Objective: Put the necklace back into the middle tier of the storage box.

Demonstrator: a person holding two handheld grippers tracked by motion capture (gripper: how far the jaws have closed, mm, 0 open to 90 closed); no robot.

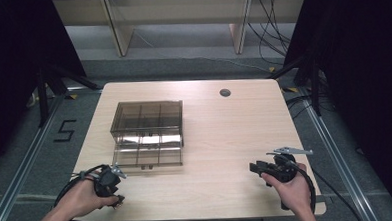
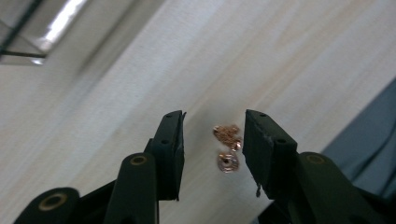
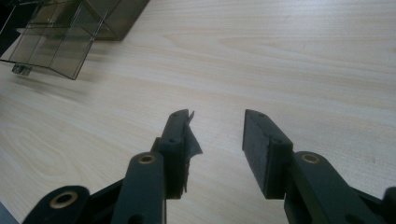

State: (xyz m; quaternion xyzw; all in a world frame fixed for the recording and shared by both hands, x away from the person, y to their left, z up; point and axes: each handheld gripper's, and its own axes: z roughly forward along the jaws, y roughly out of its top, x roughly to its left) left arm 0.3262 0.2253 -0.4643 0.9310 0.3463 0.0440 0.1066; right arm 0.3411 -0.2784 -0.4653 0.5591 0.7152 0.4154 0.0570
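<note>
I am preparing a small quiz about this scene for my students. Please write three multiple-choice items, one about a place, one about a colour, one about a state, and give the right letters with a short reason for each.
1. Where does the small chain lie?
A. inside the box
B. on the table between the left gripper's jaws
C. beside the right gripper

2. What colour is the chain?
A. copper-pink
B. blue
C. black

3. In what state is the organiser box?
A. lid shut
C. lying upside down
B. its front drawer pulled out

Answers: 1 B, the left gripper view shows the chain on the wooden table between the open jaws of the left gripper. 2 A, the links shine copper-pink. 3 B, a clear tray juts from the box toward the person in the high view.
</note>
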